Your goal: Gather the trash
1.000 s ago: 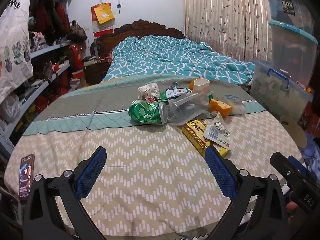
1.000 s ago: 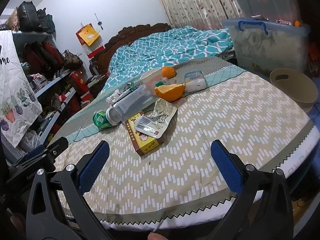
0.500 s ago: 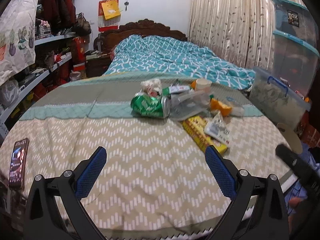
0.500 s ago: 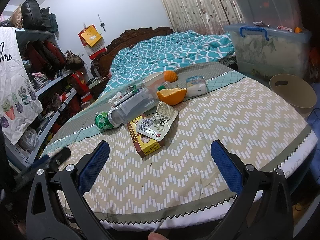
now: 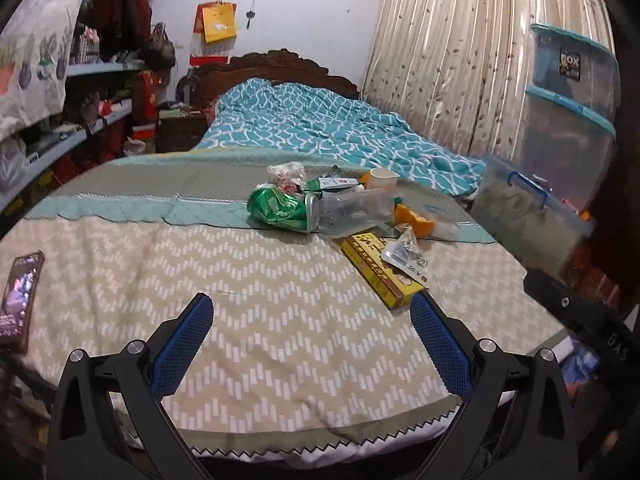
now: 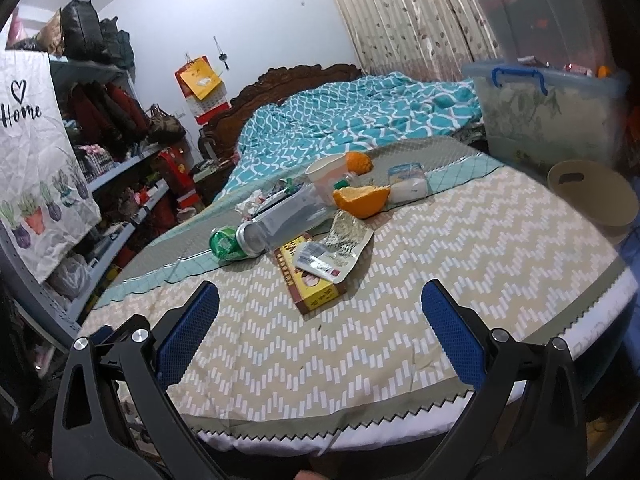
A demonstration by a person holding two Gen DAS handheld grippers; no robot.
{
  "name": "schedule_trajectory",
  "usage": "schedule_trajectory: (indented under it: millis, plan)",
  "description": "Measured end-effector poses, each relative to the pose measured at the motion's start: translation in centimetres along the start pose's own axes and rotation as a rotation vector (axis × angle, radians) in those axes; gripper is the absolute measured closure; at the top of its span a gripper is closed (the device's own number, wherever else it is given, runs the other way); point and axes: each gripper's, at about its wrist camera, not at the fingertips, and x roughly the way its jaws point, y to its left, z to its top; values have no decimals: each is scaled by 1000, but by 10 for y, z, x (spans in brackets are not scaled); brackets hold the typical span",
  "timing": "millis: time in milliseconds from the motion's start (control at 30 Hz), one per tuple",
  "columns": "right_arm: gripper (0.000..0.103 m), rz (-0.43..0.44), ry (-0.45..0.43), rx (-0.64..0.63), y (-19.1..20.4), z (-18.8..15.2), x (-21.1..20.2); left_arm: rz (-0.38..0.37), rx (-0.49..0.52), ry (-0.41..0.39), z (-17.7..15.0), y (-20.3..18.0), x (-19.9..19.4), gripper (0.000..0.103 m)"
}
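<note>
Trash lies in a heap on the bed cover: a crushed green can [image 5: 282,208] [image 6: 225,243], a clear plastic bottle [image 5: 352,206] [image 6: 288,216], a yellow box [image 5: 380,268] [image 6: 312,280], a foil wrapper [image 5: 406,254] [image 6: 340,246], orange peel [image 5: 416,220] [image 6: 362,200] and a paper cup [image 5: 384,178] [image 6: 326,174]. My left gripper [image 5: 312,332] is open and empty above the near cover, short of the heap. My right gripper [image 6: 320,324] is open and empty, just short of the yellow box. A beige bin [image 6: 592,196] stands beside the bed at the right.
A phone [image 5: 18,296] lies on the cover at the far left. Clear storage boxes [image 6: 548,116] stack at the right by the curtain. Cluttered shelves [image 6: 104,176] run along the left. A teal quilt [image 5: 320,124] covers the far bed. The right gripper's body [image 5: 580,320] shows at the left view's right edge.
Both grippers stay open. The left wrist view has shifted so the heap sits further right and the phone shows more. The right gripper has edged closer to the trash.
</note>
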Motion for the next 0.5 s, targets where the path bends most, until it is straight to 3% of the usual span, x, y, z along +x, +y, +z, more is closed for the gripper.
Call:
schedule_trajectory:
  millis: [300,500]
  plan:
    - [3,41,24,-52,11,-2,3,95,-47,-34,13,13,0,9]
    - [3,79,60,-52,12,-3,11,151,-85,-53,38,34,4,9]
